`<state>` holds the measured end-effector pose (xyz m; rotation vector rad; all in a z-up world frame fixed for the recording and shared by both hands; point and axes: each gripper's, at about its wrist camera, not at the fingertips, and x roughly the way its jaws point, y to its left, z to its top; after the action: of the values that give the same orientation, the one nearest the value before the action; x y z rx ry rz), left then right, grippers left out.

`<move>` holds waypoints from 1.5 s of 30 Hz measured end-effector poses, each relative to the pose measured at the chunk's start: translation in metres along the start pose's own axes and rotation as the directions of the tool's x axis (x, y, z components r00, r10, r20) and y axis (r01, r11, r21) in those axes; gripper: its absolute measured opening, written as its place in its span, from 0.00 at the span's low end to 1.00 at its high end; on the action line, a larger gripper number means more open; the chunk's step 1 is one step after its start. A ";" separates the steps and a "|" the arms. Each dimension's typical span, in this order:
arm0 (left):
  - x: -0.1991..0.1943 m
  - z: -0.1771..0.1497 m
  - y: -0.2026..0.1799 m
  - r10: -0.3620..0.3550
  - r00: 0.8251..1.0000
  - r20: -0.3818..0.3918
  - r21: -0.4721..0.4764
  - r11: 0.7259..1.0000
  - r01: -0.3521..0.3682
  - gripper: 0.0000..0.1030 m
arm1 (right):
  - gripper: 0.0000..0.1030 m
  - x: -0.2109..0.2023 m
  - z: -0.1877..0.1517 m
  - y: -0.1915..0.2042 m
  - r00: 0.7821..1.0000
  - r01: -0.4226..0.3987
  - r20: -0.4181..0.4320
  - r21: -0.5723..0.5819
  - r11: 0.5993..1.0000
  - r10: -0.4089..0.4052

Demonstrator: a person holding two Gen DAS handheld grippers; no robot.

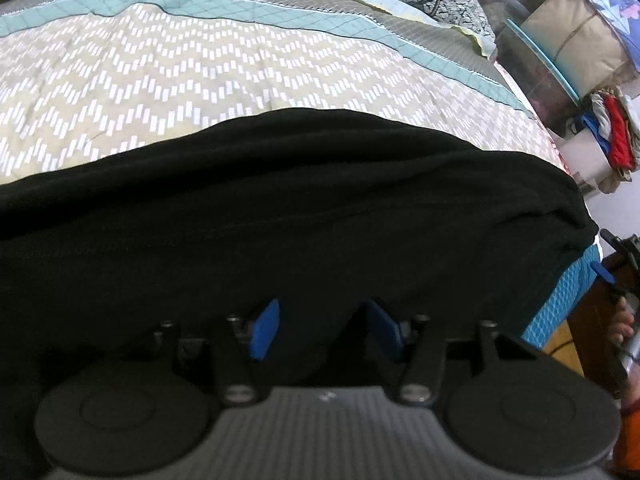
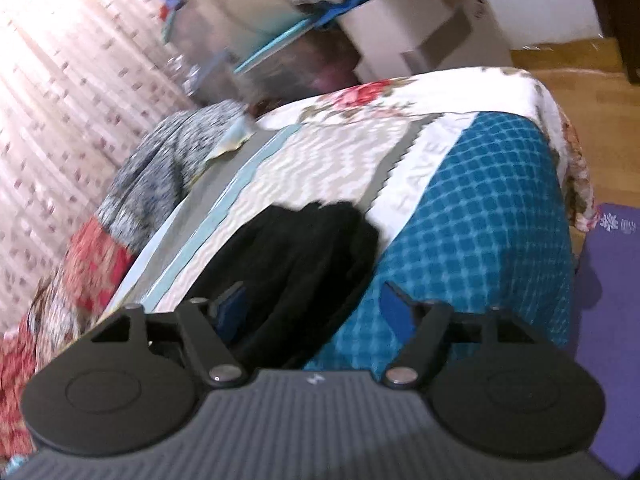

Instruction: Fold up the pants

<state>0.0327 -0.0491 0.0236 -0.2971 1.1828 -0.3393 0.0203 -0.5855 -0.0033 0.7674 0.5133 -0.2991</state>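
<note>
Lying bunched and creased on the patterned bedspread [image 1: 160,80], black pants [image 1: 280,208]; both tongs spread, empty.

one black pants [image 1: 280,208], two tongs [image 1: 324,332] [image 2: 316,312], one bed [image 1: 160,80], one purple mat [image 2: 608,300].

Left tongs [image 1: 324,330]: angled steeply downward, blue pads [image 1: 264,330] set partly apart, nothing visibly clamped between them; dark cloth lies beneath and ahead, contact cannot be confirmed. Right tongs [image 2: 316,314]: pitched moderately downward and rolled to one side, blue pads [image 2: 394,312] spread wide with nothing pressed between them. In the left wrist view, the person's other hand [image 1: 624,328] shows at the right edge, fingers wrapped around a gripper handle.
</note>
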 end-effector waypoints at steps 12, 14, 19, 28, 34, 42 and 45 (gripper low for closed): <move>-0.038 0.016 -0.007 -0.036 0.996 0.080 -0.008 0.999 0.037 0.50 | 0.14 -0.004 0.011 0.056 0.998 -0.062 -0.024 -0.199 0.978 0.059; -0.047 0.022 -0.005 -0.068 0.992 0.104 -0.029 0.997 0.072 0.50 | 0.14 -0.024 -0.003 0.094 0.988 -0.154 -0.043 -0.342 0.927 0.148; -0.054 0.024 0.005 -0.149 0.980 0.130 -0.112 0.980 0.164 0.50 | 0.14 -0.061 -0.076 0.174 0.943 -0.332 -0.206 -0.635 0.697 0.262; -0.022 0.001 0.008 -0.189 0.982 0.023 -0.172 0.966 0.190 0.51 | 0.17 -0.059 -0.241 0.202 0.891 -0.442 -0.452 -0.844 0.303 0.041; -0.004 0.025 -0.030 -0.227 0.974 0.004 -0.081 0.971 0.226 0.57 | 0.48 -0.077 -0.213 0.205 0.887 -0.455 -0.456 -0.833 0.316 0.074; 0.045 0.062 -0.095 -0.222 0.975 -0.025 0.011 0.975 0.222 0.67 | 0.47 -0.069 -0.150 0.177 0.951 -0.303 -0.280 -0.769 0.563 0.129; 0.060 0.064 -0.109 -0.163 0.986 -0.019 0.041 0.986 0.164 0.45 | 0.44 -0.052 -0.124 0.152 0.972 -0.215 -0.218 -0.662 0.718 0.090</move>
<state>0.1022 -0.1701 0.0388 -0.3557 1.1677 -0.5105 0.0020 -0.3875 0.0377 0.0995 0.6634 0.1267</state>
